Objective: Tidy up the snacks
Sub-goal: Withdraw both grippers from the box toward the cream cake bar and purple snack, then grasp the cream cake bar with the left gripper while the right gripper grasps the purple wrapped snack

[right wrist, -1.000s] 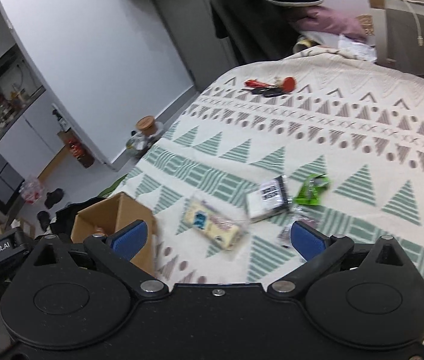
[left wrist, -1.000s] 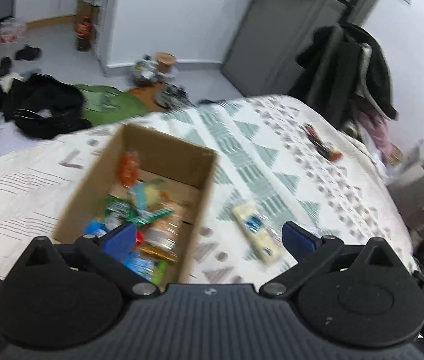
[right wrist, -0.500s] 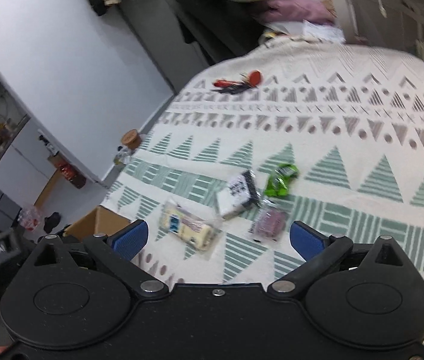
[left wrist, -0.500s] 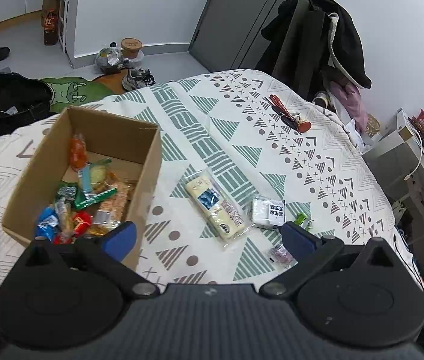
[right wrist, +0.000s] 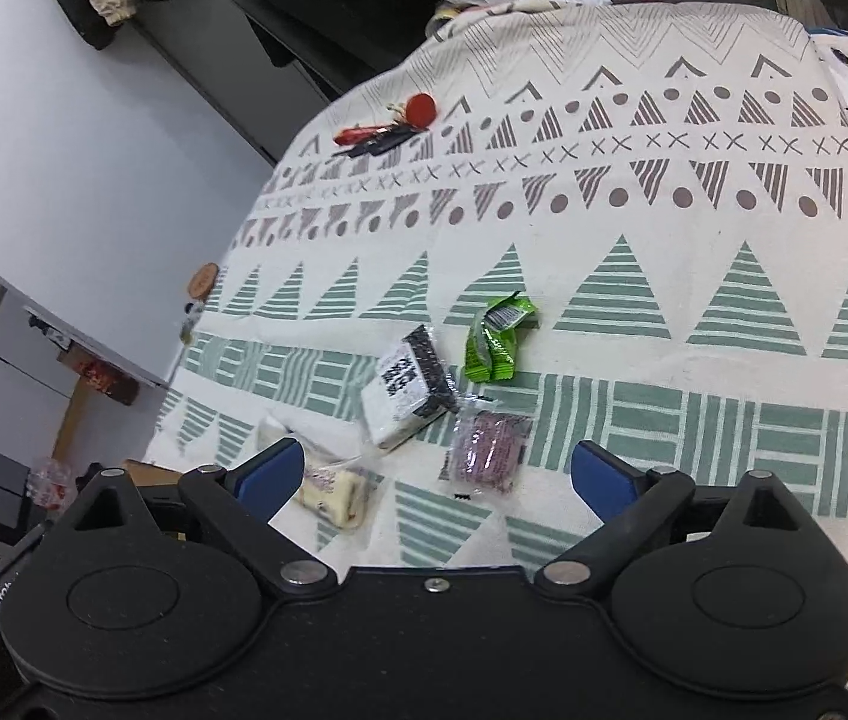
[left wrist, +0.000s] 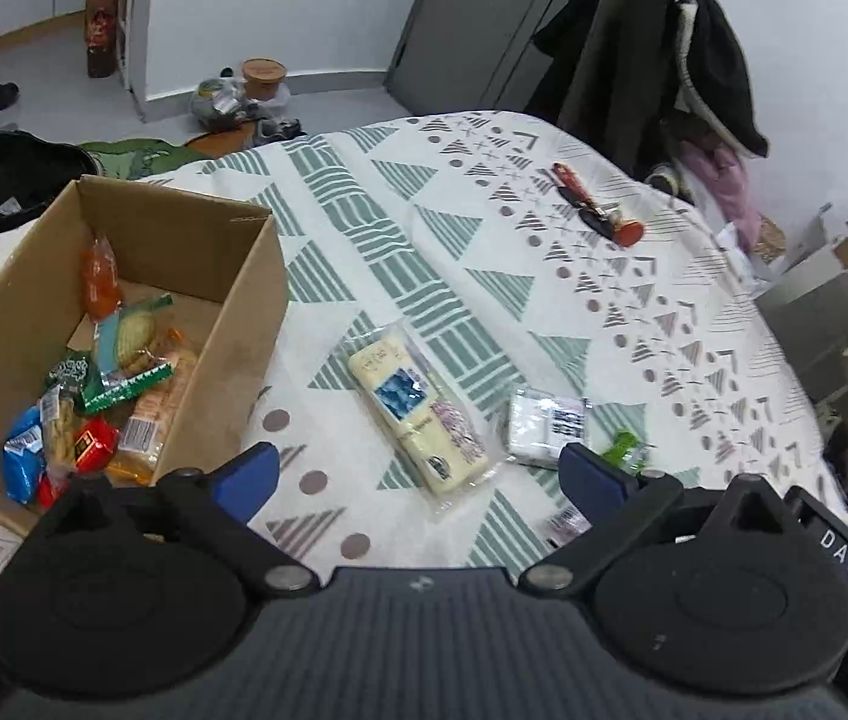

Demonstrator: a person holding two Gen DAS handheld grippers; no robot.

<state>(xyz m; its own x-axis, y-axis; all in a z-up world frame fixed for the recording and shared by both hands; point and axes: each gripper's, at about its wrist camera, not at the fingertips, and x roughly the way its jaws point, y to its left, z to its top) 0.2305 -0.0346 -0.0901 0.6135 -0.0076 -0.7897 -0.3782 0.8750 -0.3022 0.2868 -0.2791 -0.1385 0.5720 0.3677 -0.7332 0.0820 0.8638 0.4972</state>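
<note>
- The left gripper (left wrist: 418,477) hangs above the bed cover (left wrist: 400,222) with its jaws spread wide and nothing in them.
- The right gripper (right wrist: 436,474) is spread wide too, with nothing in it.
- A cardboard box (left wrist: 232,324) sits on the bed with many snacks inside.
- A long pale snack pack (left wrist: 418,414) lies just beside the box.
- A white pack (right wrist: 406,390), a green pack (right wrist: 496,339) and a purple pack (right wrist: 487,450) lie close together.

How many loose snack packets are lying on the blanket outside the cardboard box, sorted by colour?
Cream-yellow: 1, the long packet
White and black: 1, the square packet
Green: 1, the crumpled packet
Purple: 1, the small packet
Total: 4 loose packets. The red and black bits at the far end are too unclear to count as snacks.
</note>
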